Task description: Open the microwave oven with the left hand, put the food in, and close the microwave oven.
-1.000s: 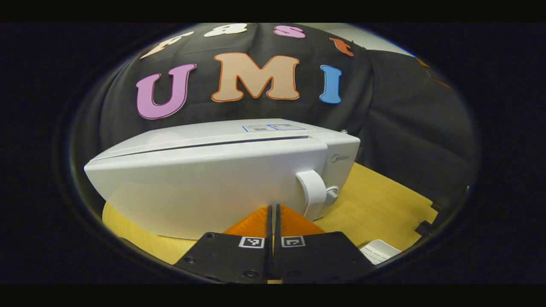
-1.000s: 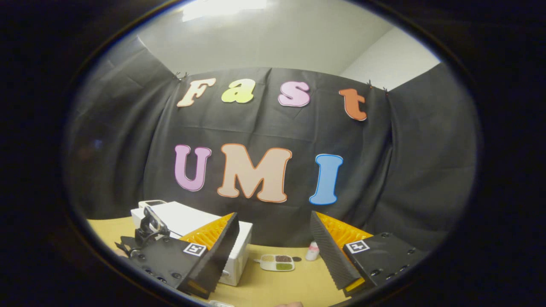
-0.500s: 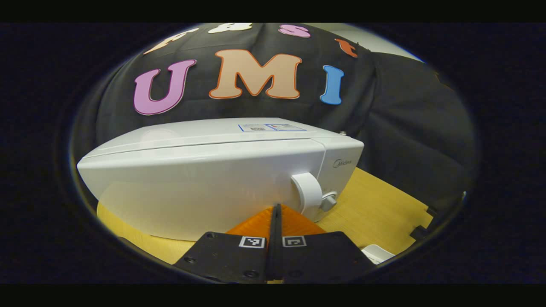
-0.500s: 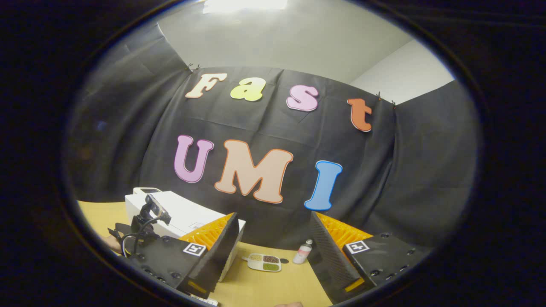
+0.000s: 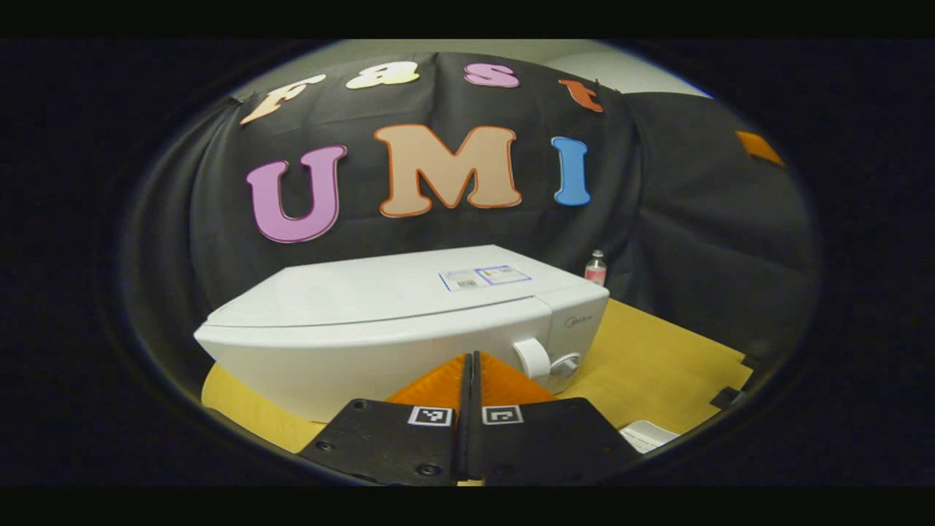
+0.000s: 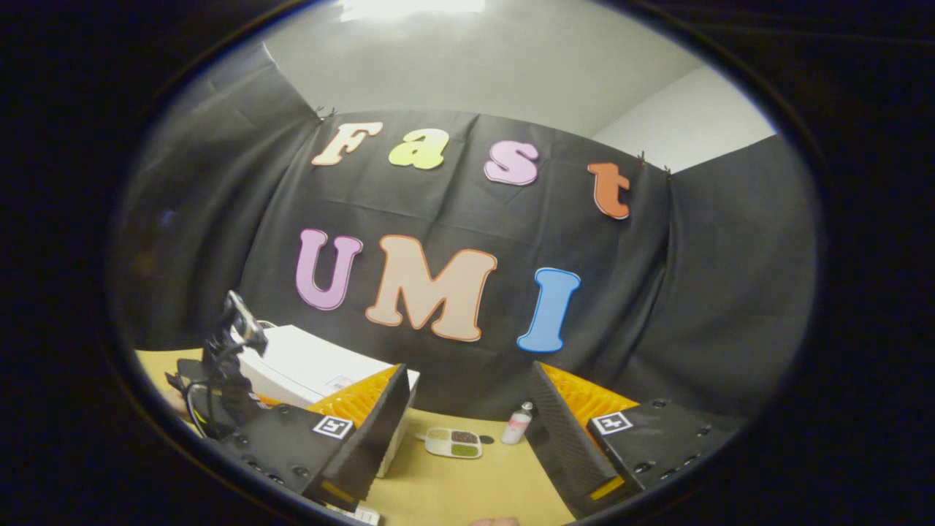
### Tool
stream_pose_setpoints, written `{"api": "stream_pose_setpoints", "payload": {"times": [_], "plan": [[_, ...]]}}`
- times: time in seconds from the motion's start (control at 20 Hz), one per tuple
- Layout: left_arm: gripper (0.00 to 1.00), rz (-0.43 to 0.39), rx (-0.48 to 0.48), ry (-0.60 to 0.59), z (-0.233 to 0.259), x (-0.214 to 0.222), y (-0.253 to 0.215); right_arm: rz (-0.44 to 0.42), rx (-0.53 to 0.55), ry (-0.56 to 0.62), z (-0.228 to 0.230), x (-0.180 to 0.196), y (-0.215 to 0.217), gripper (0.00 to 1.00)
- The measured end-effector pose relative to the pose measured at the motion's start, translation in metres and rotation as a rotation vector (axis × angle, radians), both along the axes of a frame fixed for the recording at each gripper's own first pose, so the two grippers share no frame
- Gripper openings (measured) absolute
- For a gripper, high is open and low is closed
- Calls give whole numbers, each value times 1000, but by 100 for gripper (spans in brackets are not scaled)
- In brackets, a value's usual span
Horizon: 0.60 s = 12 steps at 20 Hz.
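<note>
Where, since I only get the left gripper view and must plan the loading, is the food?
Observer: In the right gripper view, the food tray lies flat on the table, to the right of the microwave.
Operator: Is the right gripper holding it?
Observer: No. The right gripper is open, with nothing between its fingers.
Operator: Is anything close to the tray?
Observer: A small bottle stands upright just to the tray's right, apart from it.
</note>
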State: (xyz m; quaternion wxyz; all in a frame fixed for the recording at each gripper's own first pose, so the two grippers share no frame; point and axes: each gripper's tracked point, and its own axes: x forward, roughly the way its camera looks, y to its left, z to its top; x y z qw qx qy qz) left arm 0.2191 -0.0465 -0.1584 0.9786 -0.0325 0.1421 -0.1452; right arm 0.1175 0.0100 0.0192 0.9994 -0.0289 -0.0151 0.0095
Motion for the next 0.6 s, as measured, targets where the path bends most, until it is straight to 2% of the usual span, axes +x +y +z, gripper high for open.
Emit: {"api": "stream_pose_setpoints", "payload": {"times": [0.15, 0.2, 0.35, 0.45, 0.55, 0.6], "plan": [[1, 70, -45, -70, 54, -6, 33, 2, 24, -13, 6, -1, 5, 96], [0, 88, -67, -100, 73, -10, 41, 4, 29, -17, 8, -2, 6, 100], [4, 141, -87, -161, 116, -27, 68, 16, 63, -27, 13, -4, 14, 97], [3, 143, -117, -234, 144, -43, 76, 33, 87, -25, 14, -7, 20, 97], [67, 151, -128, -283, 160, -56, 81, 45, 93, -27, 15, -10, 25, 97], [99, 178, -98, -276, 162, -62, 90, 51, 94, -29, 16, -11, 28, 100]]}}
